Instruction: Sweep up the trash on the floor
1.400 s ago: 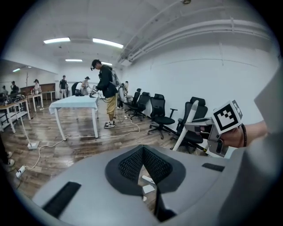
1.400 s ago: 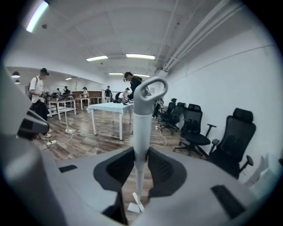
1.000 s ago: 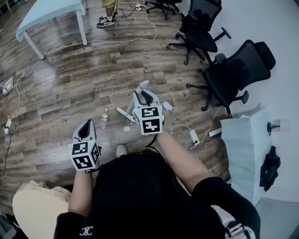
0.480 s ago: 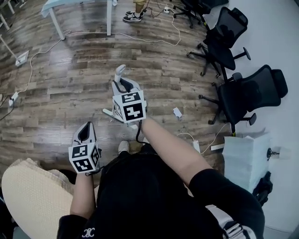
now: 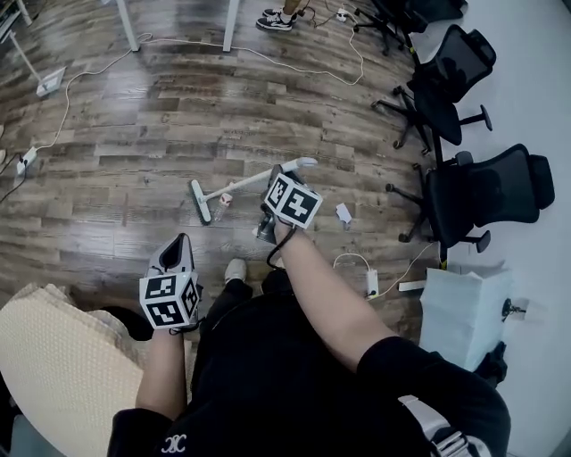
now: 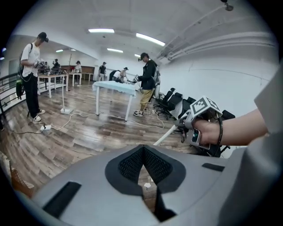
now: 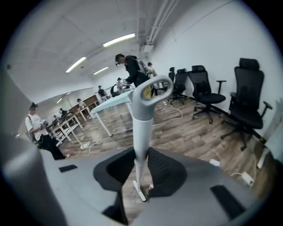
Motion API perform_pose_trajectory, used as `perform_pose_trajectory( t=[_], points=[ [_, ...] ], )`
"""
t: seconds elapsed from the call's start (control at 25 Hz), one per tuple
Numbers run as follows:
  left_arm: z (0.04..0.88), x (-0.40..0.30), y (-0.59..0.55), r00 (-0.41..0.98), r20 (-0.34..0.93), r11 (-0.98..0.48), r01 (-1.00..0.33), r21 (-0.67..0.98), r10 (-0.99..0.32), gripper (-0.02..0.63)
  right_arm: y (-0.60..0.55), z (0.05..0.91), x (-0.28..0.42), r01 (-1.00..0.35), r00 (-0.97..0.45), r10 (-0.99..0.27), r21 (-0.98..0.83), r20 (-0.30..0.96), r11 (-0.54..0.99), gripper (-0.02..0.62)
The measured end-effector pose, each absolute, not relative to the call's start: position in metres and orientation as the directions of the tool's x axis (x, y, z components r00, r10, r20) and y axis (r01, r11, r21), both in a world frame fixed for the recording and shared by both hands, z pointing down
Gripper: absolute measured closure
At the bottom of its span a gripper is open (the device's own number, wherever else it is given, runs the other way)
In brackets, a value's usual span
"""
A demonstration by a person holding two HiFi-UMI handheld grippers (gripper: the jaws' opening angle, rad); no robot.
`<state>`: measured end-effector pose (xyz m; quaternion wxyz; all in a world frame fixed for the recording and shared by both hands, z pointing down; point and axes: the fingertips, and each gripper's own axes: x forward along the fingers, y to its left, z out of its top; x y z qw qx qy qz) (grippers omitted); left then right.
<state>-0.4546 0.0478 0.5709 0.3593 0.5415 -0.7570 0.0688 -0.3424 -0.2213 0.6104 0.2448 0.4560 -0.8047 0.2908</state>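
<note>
My right gripper (image 5: pixel 278 183) is shut on the white handle of a broom (image 5: pixel 245 186). The broom slants down to its head (image 5: pixel 200 202) on the wooden floor. A small bottle-like piece of trash (image 5: pixel 225 199) lies right beside the broom head. A crumpled white scrap (image 5: pixel 343 212) lies to the right of my right hand. In the right gripper view the handle (image 7: pixel 141 132) runs between the pads, its loop (image 7: pixel 152 90) above and the head (image 7: pixel 139 190) below. My left gripper (image 5: pixel 181 243) is shut and holds nothing, low at the left. My left gripper (image 6: pixel 142 152) shows its pads closed together.
Black office chairs (image 5: pixel 473 192) stand at the right. White cables (image 5: pixel 294 64) and a power strip (image 5: pixel 372 283) lie on the floor. A white covered block (image 5: pixel 464 312) is at the lower right, a beige round thing (image 5: pixel 53 357) at the lower left. Table legs (image 5: pixel 232 22) and people (image 6: pixel 31 75) stand farther off.
The broom has tipped from nearly upright to a slant, its head now out to the left on the floor by the bottle. My right gripper has moved lower. The left gripper stays low.
</note>
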Motion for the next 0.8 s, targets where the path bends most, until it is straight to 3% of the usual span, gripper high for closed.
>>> perform_pose_trajectory(
  t=[0.32, 0.64, 0.8],
  points=[
    [0.574, -0.449, 0.007, -0.056, 0.620, 0.296, -0.910, 0.291, -0.782, 0.612, -0.256, 0.629, -0.211, -0.965, -0.255, -0.650, -0.236, 0.716, 0.118, 0.491],
    [0.570, -0.395, -0.054, 0.113, 0.604, 0.074, -0.958, 0.276, -0.789, 0.611, -0.247, 0.637, -0.108, -0.971, -0.171, -0.665, -0.238, 0.727, -0.010, 0.488],
    [0.567, -0.363, -0.078, 0.192, 0.598, -0.023, -0.960, 0.278, -0.778, 0.612, -0.249, 0.623, -0.083, -0.971, -0.196, -0.688, -0.237, 0.699, 0.036, 0.491]
  ],
)
